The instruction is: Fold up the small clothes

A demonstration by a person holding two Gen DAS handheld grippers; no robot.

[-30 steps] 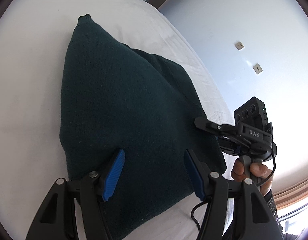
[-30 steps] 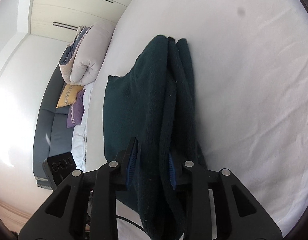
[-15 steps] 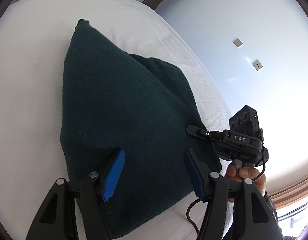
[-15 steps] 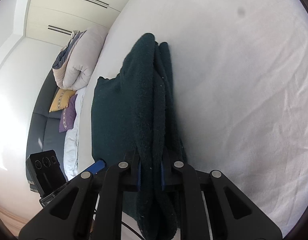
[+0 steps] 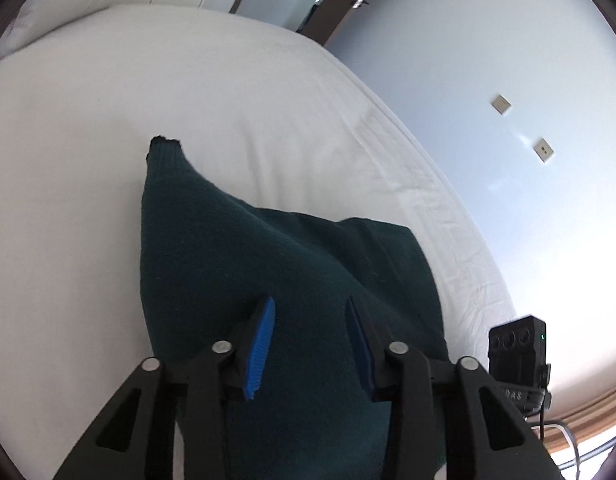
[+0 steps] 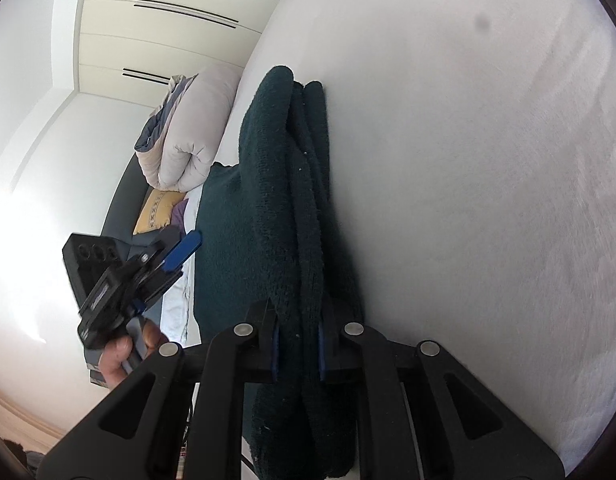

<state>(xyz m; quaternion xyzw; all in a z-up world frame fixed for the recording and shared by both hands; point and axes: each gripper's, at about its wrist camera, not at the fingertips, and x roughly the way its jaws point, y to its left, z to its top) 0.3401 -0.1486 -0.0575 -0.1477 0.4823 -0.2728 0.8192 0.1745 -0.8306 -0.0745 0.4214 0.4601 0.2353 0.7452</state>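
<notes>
1. Fingers [image 6: 274, 344] of your right gripper [image 6: 296, 346] are pressed nearly together on a thick bunch of the dark green knit [image 6: 292, 208], so several stacked layers are pinched at once; that grip keeps the folded edge from sliding apart.
2. Your left gripper [image 5: 310, 344] has its fingers [image 5: 262, 346] partly apart with nothing between them. In its own view they hover over the knit [image 5: 268, 280]; whether they touch the cloth, you cannot tell.
3. The knit lies on the white bed [image 5: 88, 140], one pointed corner stretched away from you, the near edge bunched up where the right grip lifts it.
4. From the right view, the left gripper [image 6: 176, 248] sits just beside the flat part of the knit, likely placed there to take the opposite corner or pin the cloth.
5. Holding the layers on edge suggests a fold in progress; lay them down evenly, or the stack may skew.
6. A rolled duvet [image 6: 188, 128] and a yellow cushion [image 6: 158, 210] lie well apart.
</notes>
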